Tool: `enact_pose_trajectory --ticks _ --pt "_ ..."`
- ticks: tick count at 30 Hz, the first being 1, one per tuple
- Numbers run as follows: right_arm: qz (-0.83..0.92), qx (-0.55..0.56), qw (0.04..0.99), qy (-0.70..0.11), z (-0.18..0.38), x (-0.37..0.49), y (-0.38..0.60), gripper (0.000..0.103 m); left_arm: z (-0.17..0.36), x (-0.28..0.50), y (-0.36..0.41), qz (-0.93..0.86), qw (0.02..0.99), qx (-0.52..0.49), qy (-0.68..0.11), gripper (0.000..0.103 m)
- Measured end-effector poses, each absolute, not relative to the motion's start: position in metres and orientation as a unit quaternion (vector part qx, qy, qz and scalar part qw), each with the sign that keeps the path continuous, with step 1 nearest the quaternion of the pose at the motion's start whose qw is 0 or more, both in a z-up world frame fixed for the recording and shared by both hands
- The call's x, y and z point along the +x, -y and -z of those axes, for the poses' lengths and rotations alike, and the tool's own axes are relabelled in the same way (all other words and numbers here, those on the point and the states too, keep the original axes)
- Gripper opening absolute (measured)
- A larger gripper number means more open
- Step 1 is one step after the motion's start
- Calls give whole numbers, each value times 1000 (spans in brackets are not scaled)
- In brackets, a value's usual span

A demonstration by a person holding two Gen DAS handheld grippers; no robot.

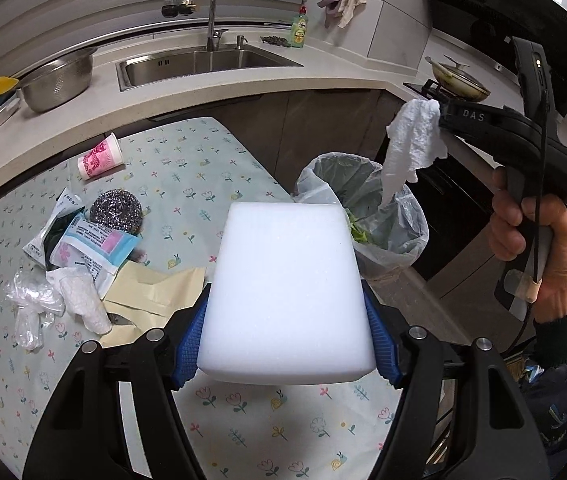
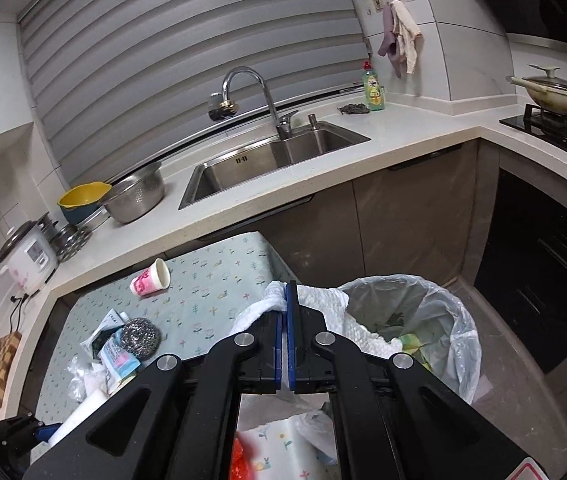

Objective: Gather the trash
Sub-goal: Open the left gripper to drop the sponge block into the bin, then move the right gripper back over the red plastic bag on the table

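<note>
Trash: crumpled paper towel (image 1: 411,142) is pinched in my right gripper (image 1: 441,116), jaws clamped together on it, hanging over the lined bin (image 1: 411,240) at about 2 o'clock in the left wrist view. Left gripper (image 1: 285,340) is clamped on the white foam block (image 1: 287,292). I'd carry the towel over the middle of the bin mouth before releasing, so the tail doesn't catch the liner rim. Cup (image 1: 99,158), wrappers (image 1: 83,244), scourer (image 1: 115,212) wait on the counter (image 1: 203,184) at 10 o'clock.
</note>
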State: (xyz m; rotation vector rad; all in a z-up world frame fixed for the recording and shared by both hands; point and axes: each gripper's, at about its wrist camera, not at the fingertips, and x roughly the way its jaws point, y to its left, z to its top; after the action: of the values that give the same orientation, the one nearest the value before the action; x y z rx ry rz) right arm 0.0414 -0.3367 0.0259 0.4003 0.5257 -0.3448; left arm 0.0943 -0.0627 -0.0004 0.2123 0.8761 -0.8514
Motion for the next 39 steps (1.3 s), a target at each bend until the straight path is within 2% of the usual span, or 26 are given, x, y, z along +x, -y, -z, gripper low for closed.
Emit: enact_pose_trajectory --ticks 7,18,23,25,27,28,30,39 --pt "214 198 912 -290 -5 43 378 2 -4 116 116 404 816 108 -398 65" --pt "229 227 876 -359 47 40 411 3 26 132 233 424 798 120 -412 66" --pt "237 238 862 -379 58 40 417 14 45 131 269 431 784 134 -426 67" --pt "243 243 859 -380 59 38 420 30 50 131 277 431 780 133 -433 67" --pt "251 244 856 -381 61 36 422 42 53 132 282 433 776 131 -440 72" --pt "257 245 853 -384 63 35 423 45 54 133 283 431 776 129 -442 73" --pt "261 246 848 -390 67 33 426 48 56 136 284 426 777 121 -448 79" --pt "255 250 847 -394 73 23 419 49 52 143 268 399 793 101 -449 79"
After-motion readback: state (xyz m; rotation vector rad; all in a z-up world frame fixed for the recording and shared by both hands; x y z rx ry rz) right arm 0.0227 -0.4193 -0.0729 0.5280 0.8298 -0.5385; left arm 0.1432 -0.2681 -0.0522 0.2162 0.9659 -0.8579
